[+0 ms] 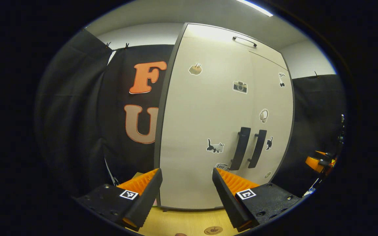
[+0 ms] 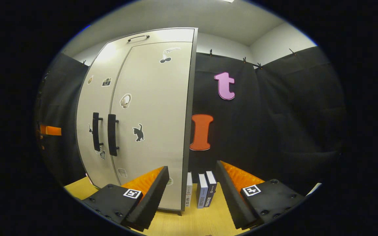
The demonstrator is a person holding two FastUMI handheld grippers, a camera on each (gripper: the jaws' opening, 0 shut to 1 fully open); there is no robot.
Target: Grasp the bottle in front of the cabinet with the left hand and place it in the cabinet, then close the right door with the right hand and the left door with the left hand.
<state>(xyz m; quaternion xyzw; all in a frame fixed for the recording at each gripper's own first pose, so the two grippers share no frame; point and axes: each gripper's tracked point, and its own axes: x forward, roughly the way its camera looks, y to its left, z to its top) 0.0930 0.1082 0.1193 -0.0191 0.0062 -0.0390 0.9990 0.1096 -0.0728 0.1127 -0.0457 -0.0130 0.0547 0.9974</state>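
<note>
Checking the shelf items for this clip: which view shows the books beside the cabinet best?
The right gripper view: three upright books stand on the wooden table, right of the cabinet, seen between the right tool's open fingers. The left gripper view faces the closed cabinet doors instead.

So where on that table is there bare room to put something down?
Bare wood lies in front of the shut cabinet, between it and the left gripper. Right of the cabinet it is crowded: books stand against the wall.

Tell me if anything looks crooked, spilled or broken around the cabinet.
Nothing stands out. Both cabinet doors sit shut and flush, handles side by side, and the books beside the cabinet stand upright on the table.
</note>
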